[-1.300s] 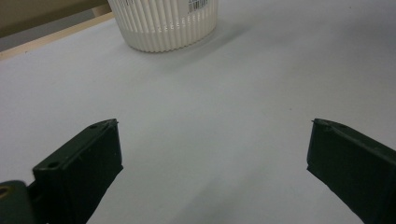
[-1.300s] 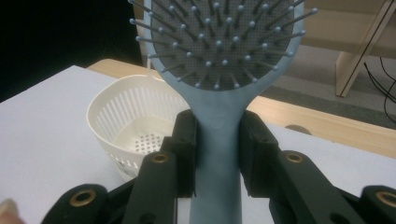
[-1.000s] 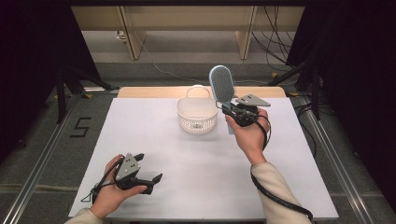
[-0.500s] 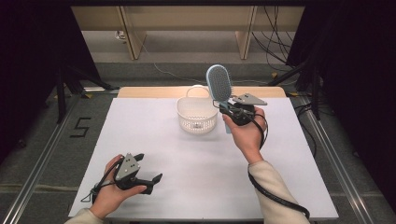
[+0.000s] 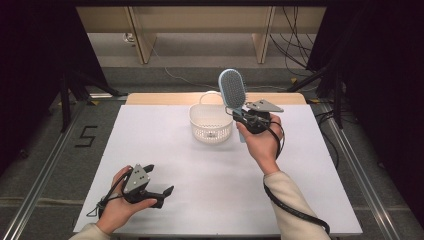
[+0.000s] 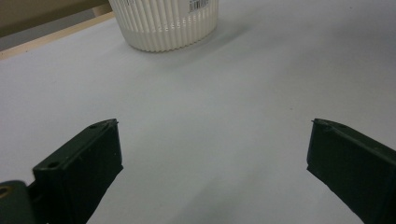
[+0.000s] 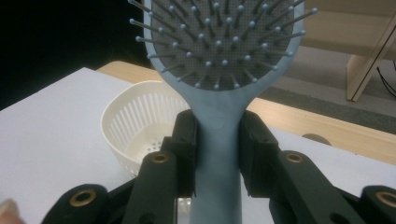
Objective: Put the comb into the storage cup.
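- Right gripper point(image 5: 246, 116) has its jaws clamped on the neck of the hairbrush point(image 5: 232, 90), one pad on each side of the handle just under the paddle head. Clear in the right gripper view point(image 7: 218, 149): pads press flat on the handle of the brush point(image 7: 219, 56).
- Brush stands nearly upright above the gripper, head tilted slightly away toward the far left, bristles facing the gripper's camera. It's off the table, held just beside and above the white basket point(image 5: 211, 122).
- Basket sits left of and below the jaws; in the right gripper view point(image 7: 140, 121) it looks empty, though the near part of its floor is hidden.
- Handling guess: light plastic, stiff handle, smooth and a bit slippery. Head-heavy, so a grip at the neck keeps it from pivoting. Pins are thin and bendy; don't clamp on the head. Handle tail below the jaws is mostly hidden, can't judge its length.
- Basket probably light too; a nudge from the brush could slide or tip it.
- Left gripper point(image 5: 159, 183) rests near the table's front edge in the left hand point(image 5: 117, 205), jaws wide apart, nothing between them point(image 6: 212, 154). Well apart from basket and brush.
- Versus the earlier frames: brush head has shifted a little left toward the basket and tilts slightly more. Left hand unchanged, basket unmoved.
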Demonstrator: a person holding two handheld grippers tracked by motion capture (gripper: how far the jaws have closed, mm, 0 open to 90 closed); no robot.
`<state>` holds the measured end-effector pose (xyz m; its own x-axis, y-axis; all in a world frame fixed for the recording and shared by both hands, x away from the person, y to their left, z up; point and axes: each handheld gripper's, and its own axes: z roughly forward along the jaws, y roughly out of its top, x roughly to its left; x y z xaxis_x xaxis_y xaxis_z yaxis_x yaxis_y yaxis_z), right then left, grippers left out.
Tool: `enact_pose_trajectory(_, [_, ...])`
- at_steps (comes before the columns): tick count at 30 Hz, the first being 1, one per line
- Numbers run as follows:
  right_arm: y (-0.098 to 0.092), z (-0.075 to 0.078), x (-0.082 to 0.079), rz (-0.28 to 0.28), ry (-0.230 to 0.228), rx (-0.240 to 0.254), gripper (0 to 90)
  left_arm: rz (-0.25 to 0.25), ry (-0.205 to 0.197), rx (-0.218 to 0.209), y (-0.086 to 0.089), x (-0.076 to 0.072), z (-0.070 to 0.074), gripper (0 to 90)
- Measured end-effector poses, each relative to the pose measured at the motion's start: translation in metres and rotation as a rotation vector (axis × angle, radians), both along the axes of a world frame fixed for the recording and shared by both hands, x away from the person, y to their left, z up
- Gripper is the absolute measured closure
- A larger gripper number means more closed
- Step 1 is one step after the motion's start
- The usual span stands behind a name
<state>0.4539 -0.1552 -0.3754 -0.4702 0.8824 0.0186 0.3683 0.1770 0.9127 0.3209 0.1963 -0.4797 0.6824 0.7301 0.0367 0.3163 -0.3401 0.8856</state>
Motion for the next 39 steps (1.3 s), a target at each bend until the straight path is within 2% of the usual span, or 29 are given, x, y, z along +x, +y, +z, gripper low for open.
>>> enact_pose_trajectory(39, [0.01, 0.002, 0.008, 0.007, -0.011, -0.001, 70.6, -0.002, 0.001, -0.004, 0.0, 0.0, 0.0, 2.6])
